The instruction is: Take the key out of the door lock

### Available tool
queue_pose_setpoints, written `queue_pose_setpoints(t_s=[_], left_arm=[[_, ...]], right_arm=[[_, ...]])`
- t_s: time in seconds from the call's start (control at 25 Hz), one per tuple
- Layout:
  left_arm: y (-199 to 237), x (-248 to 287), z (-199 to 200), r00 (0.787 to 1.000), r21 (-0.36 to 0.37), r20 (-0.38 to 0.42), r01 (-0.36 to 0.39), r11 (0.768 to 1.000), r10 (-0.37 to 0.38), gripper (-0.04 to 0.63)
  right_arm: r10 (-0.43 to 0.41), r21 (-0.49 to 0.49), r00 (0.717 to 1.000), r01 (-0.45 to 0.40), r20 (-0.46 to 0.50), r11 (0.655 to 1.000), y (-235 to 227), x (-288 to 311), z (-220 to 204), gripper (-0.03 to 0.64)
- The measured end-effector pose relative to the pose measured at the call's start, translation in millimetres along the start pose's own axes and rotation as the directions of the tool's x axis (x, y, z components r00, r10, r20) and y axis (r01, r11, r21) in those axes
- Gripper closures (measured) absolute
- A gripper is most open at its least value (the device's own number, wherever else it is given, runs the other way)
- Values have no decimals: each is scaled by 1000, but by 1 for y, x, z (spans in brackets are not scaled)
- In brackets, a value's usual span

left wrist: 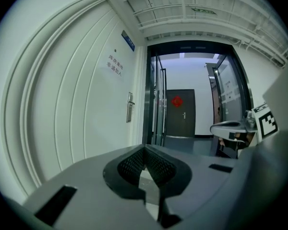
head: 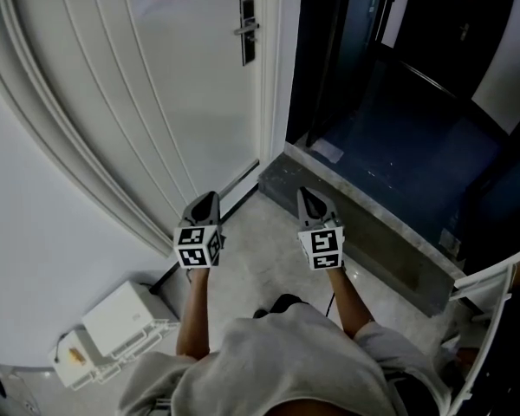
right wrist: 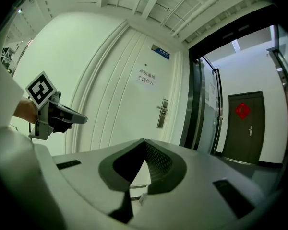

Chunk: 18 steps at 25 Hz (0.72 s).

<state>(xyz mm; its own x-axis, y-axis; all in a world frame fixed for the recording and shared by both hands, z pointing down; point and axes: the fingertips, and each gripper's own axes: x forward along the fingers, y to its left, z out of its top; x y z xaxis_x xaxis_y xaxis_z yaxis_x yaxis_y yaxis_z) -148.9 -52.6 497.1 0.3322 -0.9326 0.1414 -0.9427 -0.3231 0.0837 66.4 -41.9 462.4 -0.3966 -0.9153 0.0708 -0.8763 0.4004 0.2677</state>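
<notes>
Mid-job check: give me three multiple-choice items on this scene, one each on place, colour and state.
1. The door handle is: A) ahead, apart from both claws; B) gripped in a claw; C) on the floor.
2. The decoration on the dark far door is: A) green; B) red; C) yellow.
3. The right claw is: A) wide open; B) shut on a key; C) shut, empty.
1A: the door handle sits on the white door, beyond the left claw. 2B: plainly red. 3C: jaws meet, nothing between.

Showing a pale grey floor. Sitting on it at the left, two white boxes, close together. Rising along its right side, a grey stone step, leading to a dark blue floor.
</notes>
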Motion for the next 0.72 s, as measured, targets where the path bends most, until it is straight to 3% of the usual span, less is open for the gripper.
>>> queue_pose_setpoints(t_s=[0.44,0.72], left_arm=[[16,70,-1,1000,15,-19,12,1000,-12,577],[42,140,5,1000,25,-22,-10,1000,11,577]], right_arm=[[4,13,1000,-4,-8,1000,-27,65,-19,594],[26,26,1000,-26,-1,999,-52,140,-34,594]])
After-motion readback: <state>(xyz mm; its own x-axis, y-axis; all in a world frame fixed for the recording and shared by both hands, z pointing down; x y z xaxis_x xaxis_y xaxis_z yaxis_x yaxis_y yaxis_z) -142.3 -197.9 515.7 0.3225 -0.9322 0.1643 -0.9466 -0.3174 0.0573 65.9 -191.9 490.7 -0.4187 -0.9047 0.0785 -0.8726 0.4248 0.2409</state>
